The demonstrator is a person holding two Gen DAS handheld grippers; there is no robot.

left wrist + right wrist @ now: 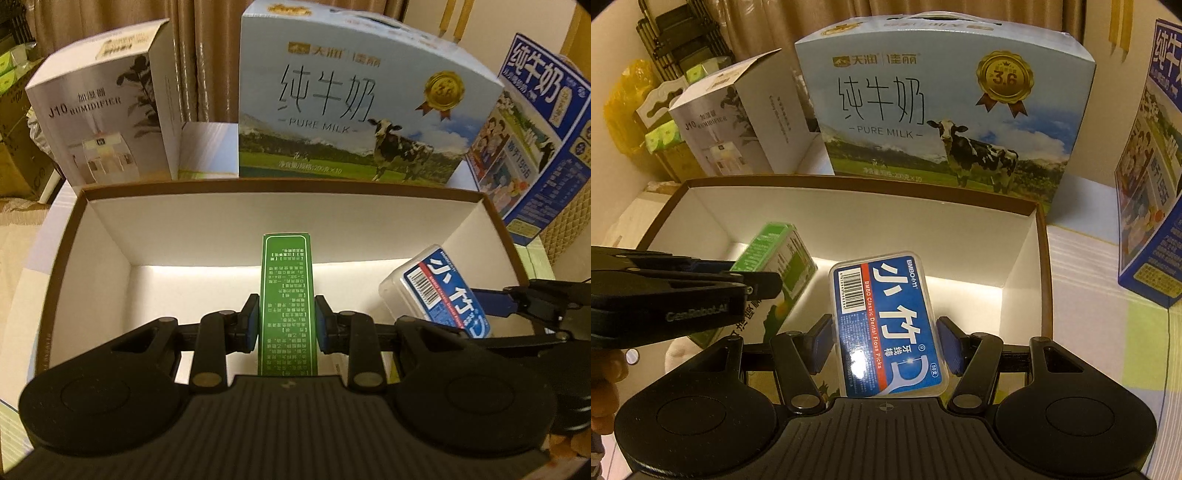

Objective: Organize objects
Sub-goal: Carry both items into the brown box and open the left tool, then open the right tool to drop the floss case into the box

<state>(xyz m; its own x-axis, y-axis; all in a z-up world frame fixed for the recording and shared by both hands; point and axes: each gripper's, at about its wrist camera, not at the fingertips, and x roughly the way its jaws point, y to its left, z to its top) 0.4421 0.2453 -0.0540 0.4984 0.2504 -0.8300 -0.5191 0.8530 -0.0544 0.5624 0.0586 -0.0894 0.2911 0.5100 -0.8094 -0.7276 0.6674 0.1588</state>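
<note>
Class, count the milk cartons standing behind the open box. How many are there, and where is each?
2. The pale-blue Pure Milk carton stands directly behind the open box; the dark-blue milk carton leans at the far right. Others may be hidden.

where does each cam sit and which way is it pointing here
Left wrist: on the left gripper, angled down into the open box; its pads clamp a green carton; the right gripper enters from the right.
Right wrist: on the right gripper, angled down likewise; its pads grip a floss pick case; the left gripper and a hand show at left.
Shared: box, both held items, milk carton, humidifier box.
</note>
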